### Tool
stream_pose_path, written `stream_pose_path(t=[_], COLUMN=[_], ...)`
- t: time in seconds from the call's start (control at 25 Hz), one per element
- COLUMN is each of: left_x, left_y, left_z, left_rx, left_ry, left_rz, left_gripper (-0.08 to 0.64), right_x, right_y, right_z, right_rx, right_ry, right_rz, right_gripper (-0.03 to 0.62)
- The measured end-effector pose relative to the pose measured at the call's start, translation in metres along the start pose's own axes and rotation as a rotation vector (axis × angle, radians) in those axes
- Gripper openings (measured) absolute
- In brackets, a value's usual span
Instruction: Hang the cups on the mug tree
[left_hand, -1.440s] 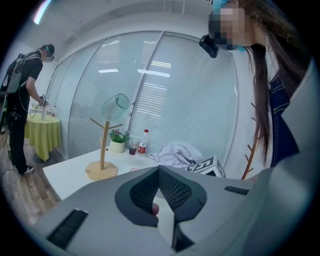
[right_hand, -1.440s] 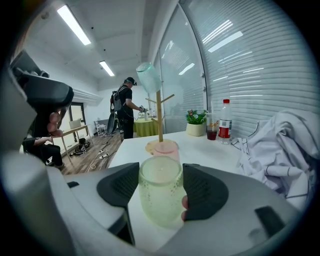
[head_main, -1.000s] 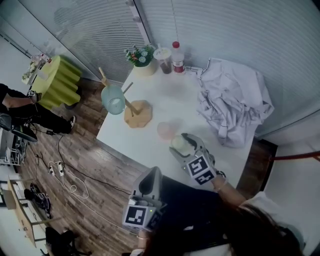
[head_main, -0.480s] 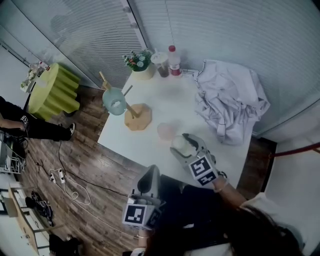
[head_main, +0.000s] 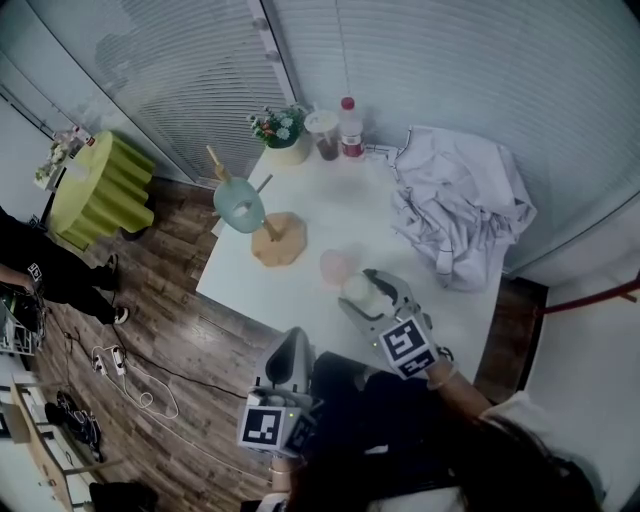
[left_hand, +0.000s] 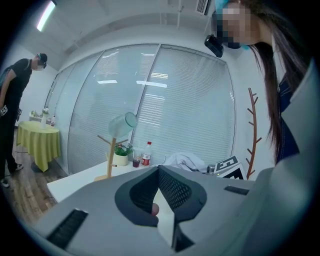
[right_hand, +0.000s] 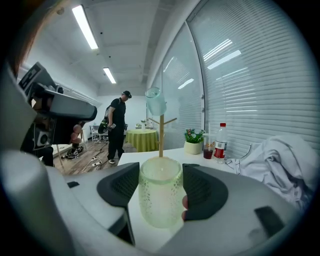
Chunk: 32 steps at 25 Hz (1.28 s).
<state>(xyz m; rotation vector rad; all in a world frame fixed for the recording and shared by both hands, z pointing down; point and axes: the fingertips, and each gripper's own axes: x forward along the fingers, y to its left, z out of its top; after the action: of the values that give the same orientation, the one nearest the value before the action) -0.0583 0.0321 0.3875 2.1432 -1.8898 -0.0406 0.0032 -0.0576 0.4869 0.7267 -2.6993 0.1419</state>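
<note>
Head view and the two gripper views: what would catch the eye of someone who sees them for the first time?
First, the pale green cup, upright between the jaws of the right gripper at the near part of the white table. Next, the wooden mug tree at the table's left side, with one blue-green cup already hanging on it. A crumpled white cloth fills the table's right side.

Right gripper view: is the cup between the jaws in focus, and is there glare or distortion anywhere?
Right gripper view: green cup reasonably sharp, ceiling lights blown out, blinds bowed by the fisheye. Head view: dark corners, table evenly lit.
</note>
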Motion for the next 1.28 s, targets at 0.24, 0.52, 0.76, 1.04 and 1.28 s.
stream_pose_path(t=[0.24, 0.52, 0.76, 1.04, 1.28], left_x=[0.003, 0.003, 0.003, -0.002, -0.003], left_y=[0.020, 0.038, 0.053, 0.068, 0.077], left_z=[0.009, 0.014, 0.022, 0.025, 0.030], left_rx=[0.001, 0.006, -0.001, -0.007, -0.028], left_ry=[0.004, 0.029, 0.017, 0.032, 0.003], left_rz=[-0.004, -0.017, -0.023, -0.015, -0.012], left_gripper=[-0.001, -0.001, 0.000, 0.000, 0.000], right_x=[0.004, 0.009, 0.012, 0.019, 0.026], right_y=[0.003, 0.004, 0.004, 0.009, 0.015], right_z=[0.010, 0.023, 0.030, 0.047, 0.058], right_rx=[0.009, 0.013, 0.014, 0.020, 0.023], right_ry=[-0.005, -0.033, -0.023, -0.035, -0.033], right_rz=[-0.016, -0.048, -0.076, -0.077, -0.065], right_gripper=[0.278, 0.278, 0.278, 0.278, 0.276])
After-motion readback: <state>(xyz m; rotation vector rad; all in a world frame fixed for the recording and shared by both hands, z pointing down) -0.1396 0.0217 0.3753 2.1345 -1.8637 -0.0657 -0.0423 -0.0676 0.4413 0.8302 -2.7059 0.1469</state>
